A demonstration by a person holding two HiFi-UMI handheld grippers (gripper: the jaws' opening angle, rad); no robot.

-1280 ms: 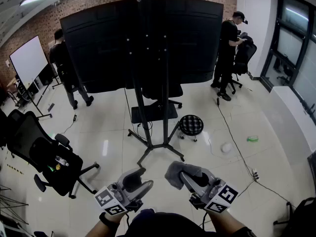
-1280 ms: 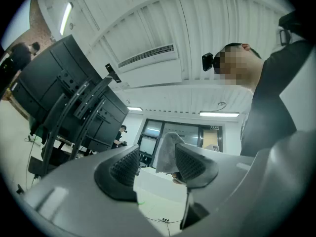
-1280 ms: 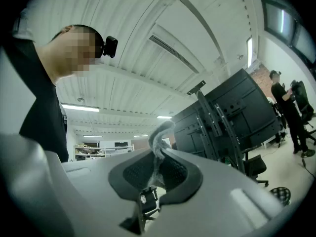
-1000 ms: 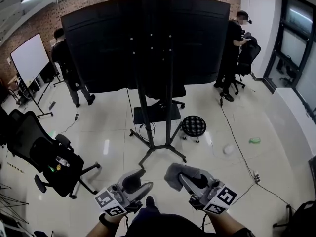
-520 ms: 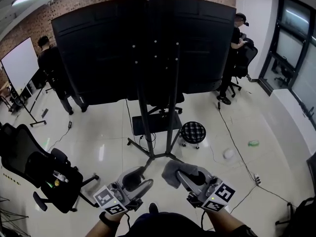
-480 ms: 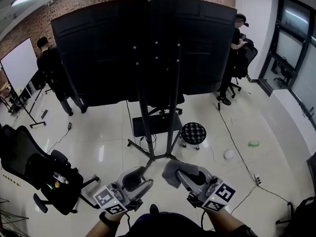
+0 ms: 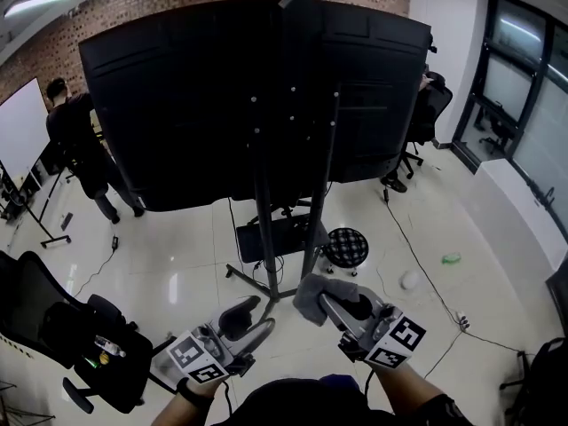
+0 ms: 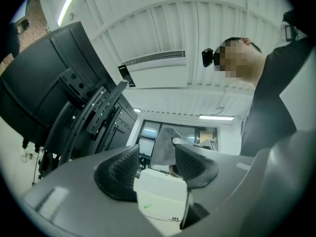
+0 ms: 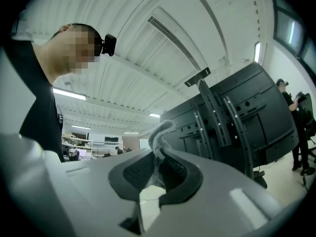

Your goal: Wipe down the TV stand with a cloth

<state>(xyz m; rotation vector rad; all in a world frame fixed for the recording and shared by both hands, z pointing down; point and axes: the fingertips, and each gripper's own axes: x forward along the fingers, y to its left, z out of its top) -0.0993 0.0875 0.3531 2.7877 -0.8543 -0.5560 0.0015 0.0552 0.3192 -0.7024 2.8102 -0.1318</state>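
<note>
The right tool [image 7: 330, 307] is clamped on a soft, fuzzy grey cloth [image 7: 311, 291], which bunches out ahead of its jaws, probably so a loose pad meets the surface. The left tool [image 7: 241, 316] holds nothing, its jaws moderately apart. Near, beyond both, rises the black tubular metal TV stand [image 7: 264, 211], apparently not yet touched.

- Bright, even indoor light from ceiling strip lamps [image 7: 35, 3].
- Glossy white floor [image 7: 191, 238] carries a soft glare streak.
- The 2 gripper views bulge fisheye-style, black at corners.
- Right gripper [image 9: 156, 168] looks soft near its lens.
</note>
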